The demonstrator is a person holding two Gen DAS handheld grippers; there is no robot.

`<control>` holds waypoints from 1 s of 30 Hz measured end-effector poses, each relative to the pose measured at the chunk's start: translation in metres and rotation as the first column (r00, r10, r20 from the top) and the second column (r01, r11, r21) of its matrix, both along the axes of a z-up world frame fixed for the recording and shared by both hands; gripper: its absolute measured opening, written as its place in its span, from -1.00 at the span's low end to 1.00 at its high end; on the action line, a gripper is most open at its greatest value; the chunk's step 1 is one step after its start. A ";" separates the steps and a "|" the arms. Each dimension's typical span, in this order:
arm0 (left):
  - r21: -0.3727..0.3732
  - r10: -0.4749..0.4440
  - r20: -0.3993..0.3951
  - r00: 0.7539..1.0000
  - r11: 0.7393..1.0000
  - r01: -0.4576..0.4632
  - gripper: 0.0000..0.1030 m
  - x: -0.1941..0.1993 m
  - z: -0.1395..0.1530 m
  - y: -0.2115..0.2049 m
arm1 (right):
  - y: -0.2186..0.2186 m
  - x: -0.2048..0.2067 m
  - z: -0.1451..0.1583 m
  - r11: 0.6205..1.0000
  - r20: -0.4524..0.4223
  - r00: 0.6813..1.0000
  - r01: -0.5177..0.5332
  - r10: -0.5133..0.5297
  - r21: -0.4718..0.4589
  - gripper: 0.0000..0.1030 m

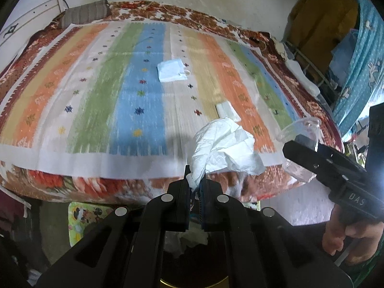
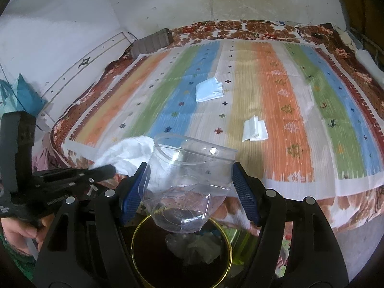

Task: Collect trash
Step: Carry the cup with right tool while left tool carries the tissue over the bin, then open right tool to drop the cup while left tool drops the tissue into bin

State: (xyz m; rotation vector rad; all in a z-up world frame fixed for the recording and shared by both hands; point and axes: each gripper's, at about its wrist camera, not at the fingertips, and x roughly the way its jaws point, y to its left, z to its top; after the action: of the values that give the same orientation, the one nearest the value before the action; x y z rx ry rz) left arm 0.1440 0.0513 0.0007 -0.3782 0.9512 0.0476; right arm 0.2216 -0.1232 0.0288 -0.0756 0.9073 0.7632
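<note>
My left gripper [image 1: 195,182] is shut on a crumpled white tissue [image 1: 223,148], held up in front of the bed's edge; the tissue also shows in the right wrist view [image 2: 124,153]. My right gripper [image 2: 189,187] is shut on a clear plastic cup [image 2: 189,182], held just above a dark bin with a gold rim [image 2: 134,237] that has crumpled trash [image 2: 194,247] inside. The cup also shows in the left wrist view [image 1: 300,134]. On the striped sheet lie a pale blue folded wrapper [image 1: 171,70] [image 2: 208,90] and a small white folded paper [image 1: 226,110] [image 2: 254,129].
The bed with its striped sheet [image 1: 72,76] over a floral blanket [image 1: 48,180] fills both views. A grey pillow [image 1: 84,15] lies at the far corner. A blue cloth rack [image 1: 355,55] stands at the right. A green cartoon mat [image 1: 81,218] lies on the floor.
</note>
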 end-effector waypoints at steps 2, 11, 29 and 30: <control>0.000 -0.006 -0.009 1.000 1.000 0.006 -0.91 -0.005 -0.004 -0.005 | -0.004 -0.005 -0.001 1.000 -0.001 1.000 -0.001 0.001 0.004 0.28; -0.009 0.001 -0.037 0.999 1.000 -0.001 -0.91 -0.031 -0.016 -0.018 | -0.015 -0.027 -0.015 1.000 -0.028 1.000 -0.004 0.004 -0.008 0.28; -0.024 0.035 -0.158 0.987 0.999 -0.040 -0.91 -0.070 -0.057 -0.036 | -0.026 -0.069 -0.064 0.998 -0.152 0.988 -0.005 -0.004 -0.063 0.28; -0.022 0.038 -0.169 0.985 0.999 -0.042 -0.91 -0.071 -0.060 -0.038 | -0.027 -0.070 -0.067 0.998 -0.161 0.987 -0.002 -0.009 -0.066 0.28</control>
State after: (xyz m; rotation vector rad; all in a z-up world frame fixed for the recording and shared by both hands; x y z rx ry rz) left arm 0.0725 0.0136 -0.0592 -0.4218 1.1128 0.1052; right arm 0.1512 -0.1500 -0.0384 -0.0707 1.0867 0.7437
